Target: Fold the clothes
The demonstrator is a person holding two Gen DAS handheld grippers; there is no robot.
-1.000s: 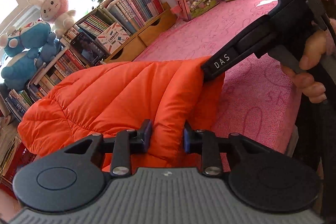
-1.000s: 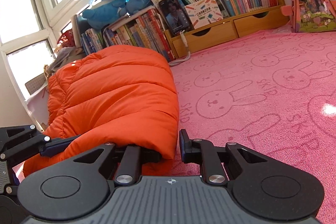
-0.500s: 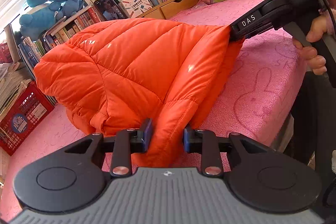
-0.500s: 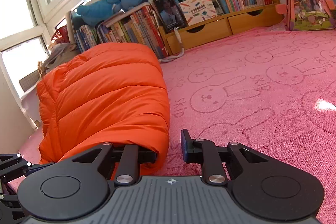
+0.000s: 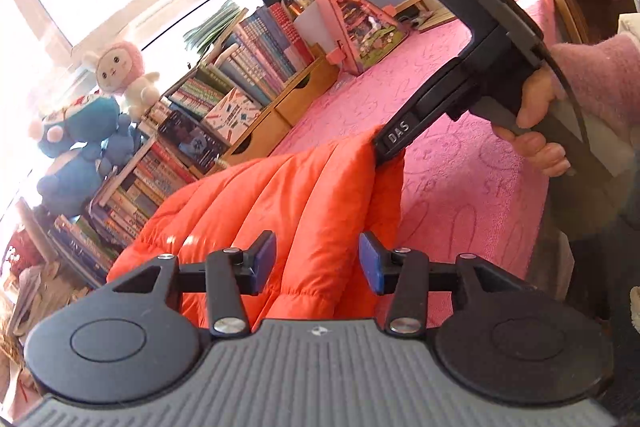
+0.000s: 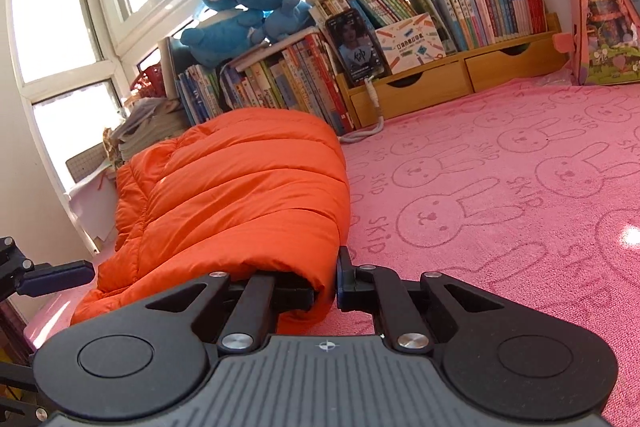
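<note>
Two grippers work one orange jacket (image 5: pixel 280 203) on the pink cover (image 6: pixel 500 187). The right gripper (image 6: pixel 334 285) stays clamped on its corner, likely to anchor the fold; the left gripper (image 5: pixel 318 261) has just been opening, its jaws apart around the fabric, releasing it.

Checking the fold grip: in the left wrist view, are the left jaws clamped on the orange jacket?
No: the left gripper stands open, its blue pads clear of the jacket.
</note>
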